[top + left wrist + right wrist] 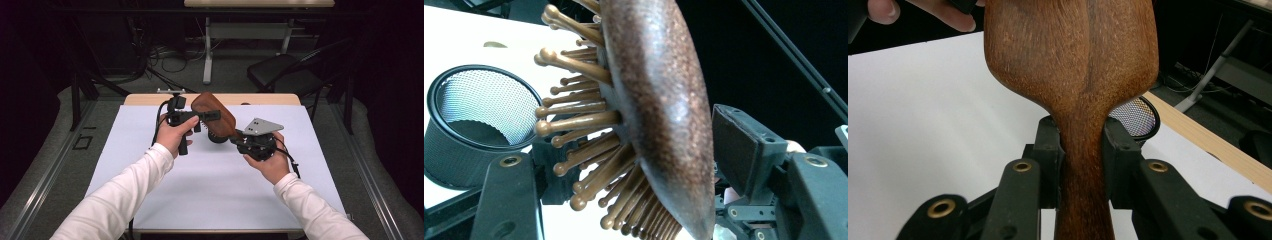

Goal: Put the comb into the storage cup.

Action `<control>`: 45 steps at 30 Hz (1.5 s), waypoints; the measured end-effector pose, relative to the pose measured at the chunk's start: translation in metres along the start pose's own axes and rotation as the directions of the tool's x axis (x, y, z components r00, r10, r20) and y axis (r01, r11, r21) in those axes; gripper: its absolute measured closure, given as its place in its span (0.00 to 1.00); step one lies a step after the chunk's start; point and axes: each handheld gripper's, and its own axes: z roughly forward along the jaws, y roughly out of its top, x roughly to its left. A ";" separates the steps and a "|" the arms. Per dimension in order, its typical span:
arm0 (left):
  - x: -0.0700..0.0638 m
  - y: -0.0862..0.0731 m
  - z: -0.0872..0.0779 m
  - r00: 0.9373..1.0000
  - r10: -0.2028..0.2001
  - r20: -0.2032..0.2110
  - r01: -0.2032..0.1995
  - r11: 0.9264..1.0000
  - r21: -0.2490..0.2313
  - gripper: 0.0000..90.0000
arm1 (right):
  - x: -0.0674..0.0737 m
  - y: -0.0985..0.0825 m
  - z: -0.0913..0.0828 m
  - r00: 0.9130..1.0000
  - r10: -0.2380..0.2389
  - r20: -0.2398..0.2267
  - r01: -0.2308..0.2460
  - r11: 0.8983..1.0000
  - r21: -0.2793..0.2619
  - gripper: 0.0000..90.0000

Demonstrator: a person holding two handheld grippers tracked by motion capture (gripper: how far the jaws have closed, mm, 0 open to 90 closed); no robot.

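Observation:
A brown wooden hairbrush [216,111] with peg bristles hangs above the white mat, head up and to the left. My right gripper [239,136] is shut on its handle [1083,165], a pad on each side. My left gripper [212,116] straddles the head. In the left gripper view the brush [659,100] lies between my left gripper's [644,155] jaws: one pad lies against the smooth back and the bristle tips reach the other. The right gripper view looks up the brush's grained back [1073,60] from my right gripper [1082,150].
A black mesh cup [454,160] stands on the white mat [215,190] under the brush, also seen as the mesh cup [1138,116] behind the handle. The table's wooden far edge [150,99] borders the mat. A dark chair [285,70] and a desk frame stand beyond.

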 end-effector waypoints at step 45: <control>0.006 -0.003 -0.004 0.975 -0.212 0.058 0.213 0.977 -0.011 0.52 | 0.003 -0.007 0.003 1.000 -0.010 0.009 0.010 1.000 -0.003 0.80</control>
